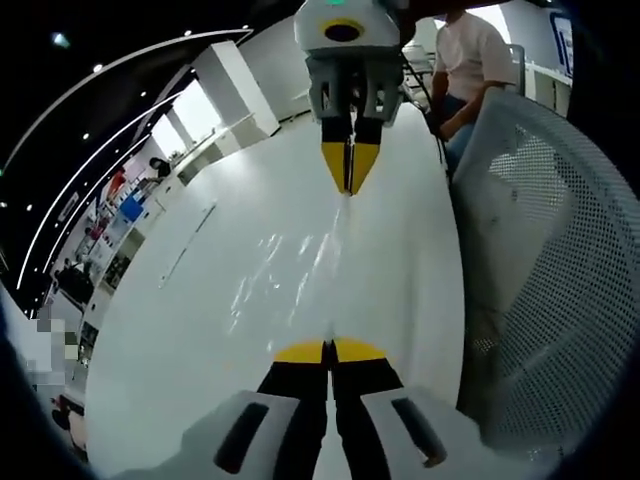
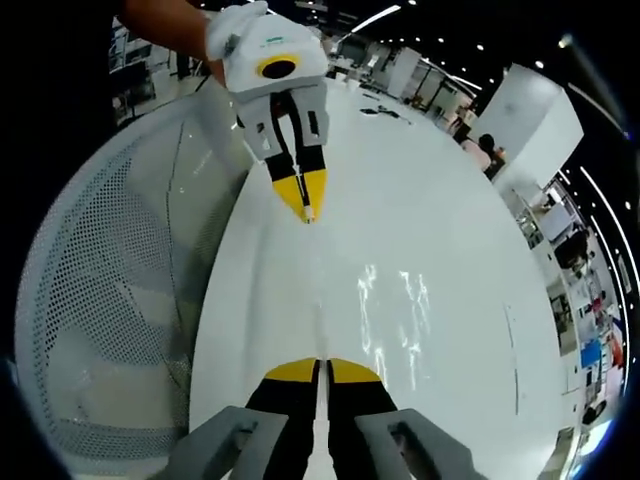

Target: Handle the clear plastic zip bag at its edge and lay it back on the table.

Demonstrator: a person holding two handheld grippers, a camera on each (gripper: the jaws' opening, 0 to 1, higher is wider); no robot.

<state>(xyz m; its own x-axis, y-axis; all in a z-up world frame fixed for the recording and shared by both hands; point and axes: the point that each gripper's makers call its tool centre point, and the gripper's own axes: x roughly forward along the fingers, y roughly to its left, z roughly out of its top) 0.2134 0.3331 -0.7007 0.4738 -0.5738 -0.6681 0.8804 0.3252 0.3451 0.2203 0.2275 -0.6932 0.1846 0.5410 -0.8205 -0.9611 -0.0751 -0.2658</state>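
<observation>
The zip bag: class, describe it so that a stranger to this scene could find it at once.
Start at the long white table. Above it, two yellow-tipped grippers face each other, left gripper and right gripper, each shut on one end of the zip bag. Clear and nearly invisible, it shows as pale glints strung between them.

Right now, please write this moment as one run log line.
left gripper: shut on bag edge | right gripper: shut on opposite edge | clear zip bag: stretched between both over white table | mesh chair: beside table

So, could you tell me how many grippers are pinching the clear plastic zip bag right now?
2: the left gripper is shut on one edge of the clear plastic zip bag, and the right gripper is shut on the opposite edge, over the white table.
</observation>
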